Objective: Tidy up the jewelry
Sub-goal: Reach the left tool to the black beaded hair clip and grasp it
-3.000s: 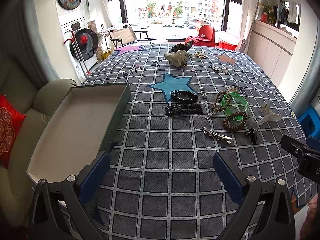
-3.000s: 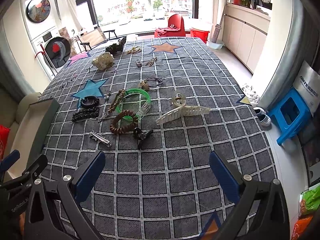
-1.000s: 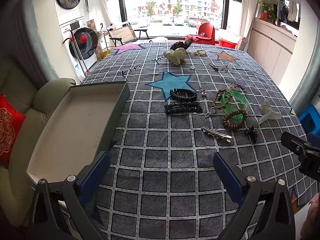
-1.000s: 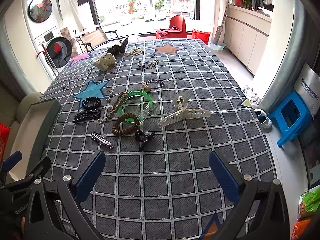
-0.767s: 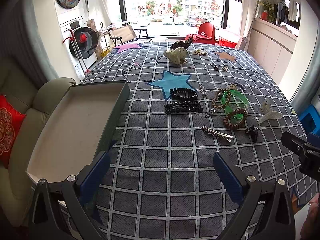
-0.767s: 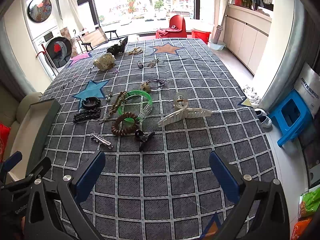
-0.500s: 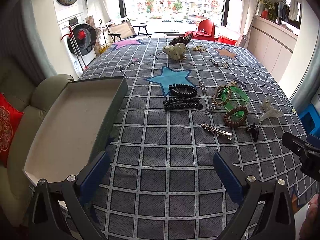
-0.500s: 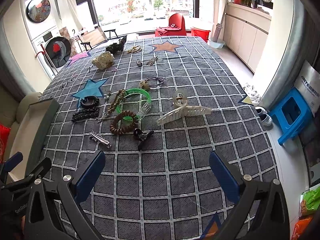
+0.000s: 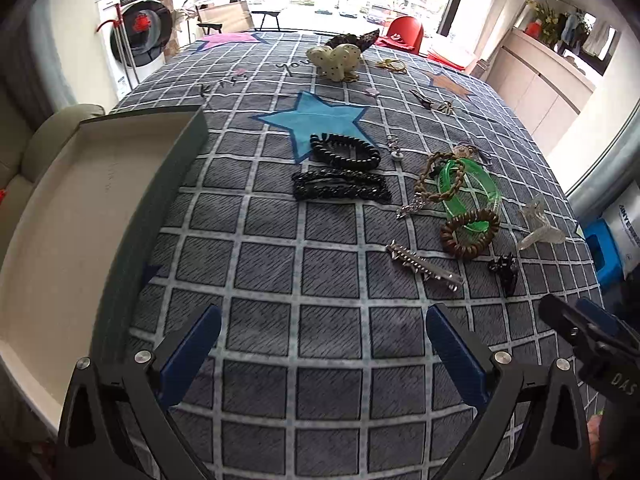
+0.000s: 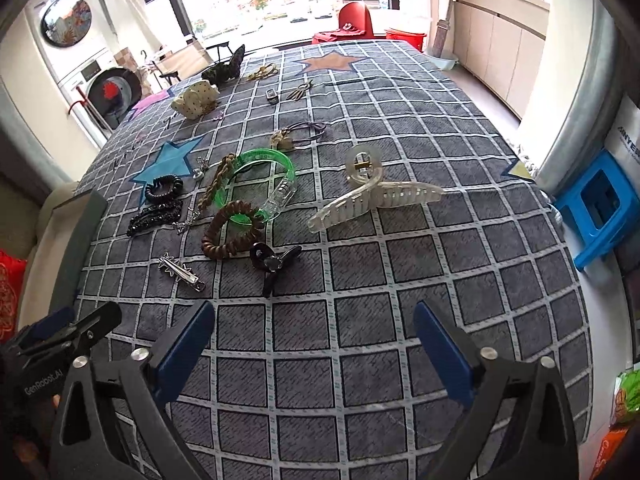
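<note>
Jewelry and hair pieces lie on a grey checked cloth. I see a silver spiky clip (image 9: pixel 424 266) (image 10: pixel 179 272), a brown coil tie (image 9: pixel 470 232) (image 10: pixel 232 230), a green bangle (image 9: pixel 468 188) (image 10: pixel 260 184), a small black claw clip (image 9: pixel 505 272) (image 10: pixel 272 262), a clear claw clip (image 10: pixel 372 196) and black beaded pieces (image 9: pixel 340 190). An open box (image 9: pixel 72 216) with a pale inside lies at the left. My left gripper (image 9: pixel 320 340) and right gripper (image 10: pixel 314 338) are both open and empty, above the near cloth.
More small pieces, a cream spotted bow (image 9: pixel 336 58) and a dark bow (image 10: pixel 226 68), lie at the table's far end. A blue stool (image 10: pixel 600 208) stands off the right edge. A sofa (image 9: pixel 40 136) is left of the box.
Both grippers have moved forward and lower toward the jewelry, so the pieces look larger and nearer. Both stay open and empty.
</note>
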